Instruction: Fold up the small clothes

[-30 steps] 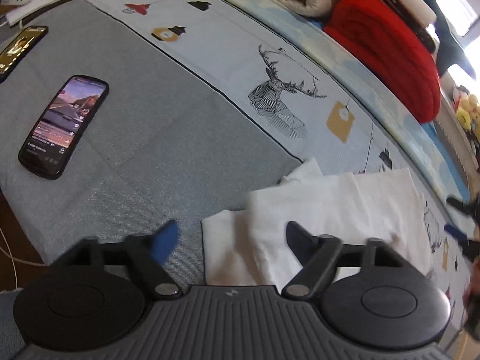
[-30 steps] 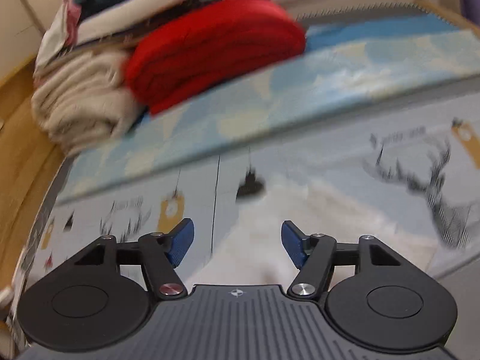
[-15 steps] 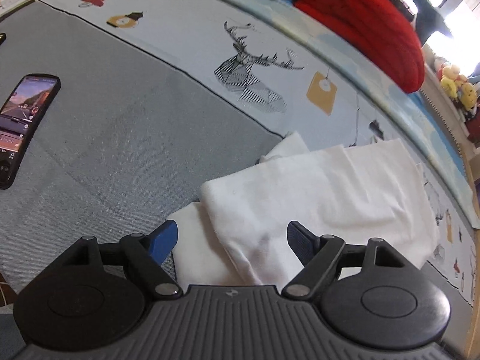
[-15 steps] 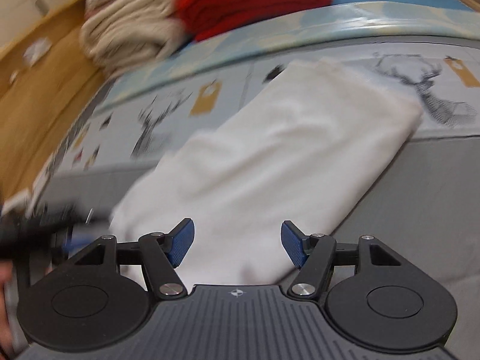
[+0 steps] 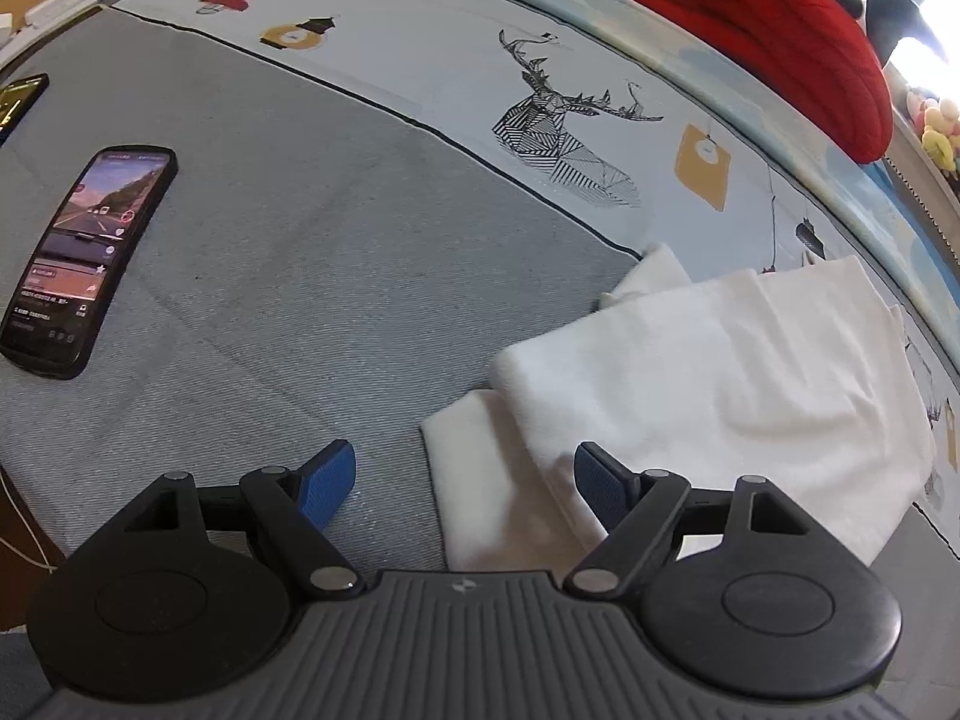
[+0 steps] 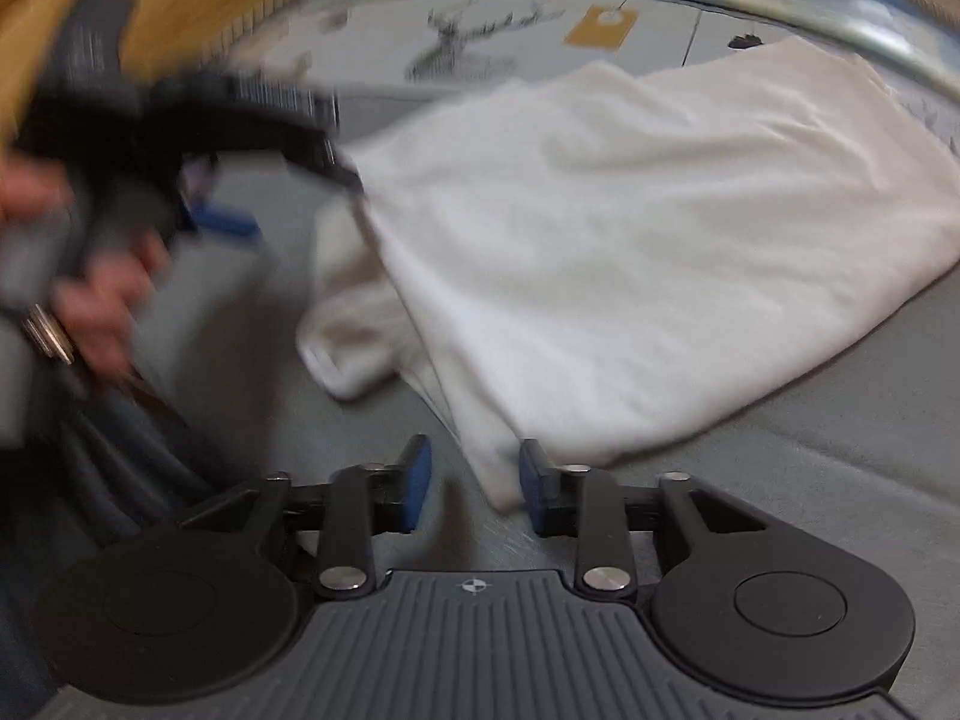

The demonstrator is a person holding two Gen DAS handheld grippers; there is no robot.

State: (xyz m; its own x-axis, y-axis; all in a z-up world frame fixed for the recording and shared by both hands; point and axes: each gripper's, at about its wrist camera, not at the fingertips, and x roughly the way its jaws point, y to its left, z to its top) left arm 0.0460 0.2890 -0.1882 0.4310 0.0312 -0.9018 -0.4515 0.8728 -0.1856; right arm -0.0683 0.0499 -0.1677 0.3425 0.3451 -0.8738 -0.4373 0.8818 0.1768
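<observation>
A white garment (image 5: 720,372) lies partly folded on the grey bedspread (image 5: 300,252), its upper layer overlapping a lower one. My left gripper (image 5: 462,483) is open, low over the garment's near corner, one finger over the cloth and one over the bedspread. In the right wrist view the same garment (image 6: 630,228) fills the middle. My right gripper (image 6: 474,486) is partly closed with a gap between the pads, and the garment's near corner sits between them. The left gripper (image 6: 228,204) and the hand holding it show blurred at the left.
A black phone (image 5: 90,258) with a lit screen lies on the bedspread at the left. A printed sheet with a deer drawing (image 5: 564,144) runs across the back. A red folded blanket (image 5: 780,30) and a beige one sit beyond it.
My right gripper has swung down from facing the blankets to the garment's near corner, and its fingers have narrowed. My left gripper has shifted left along the garment's edge and stayed open.
</observation>
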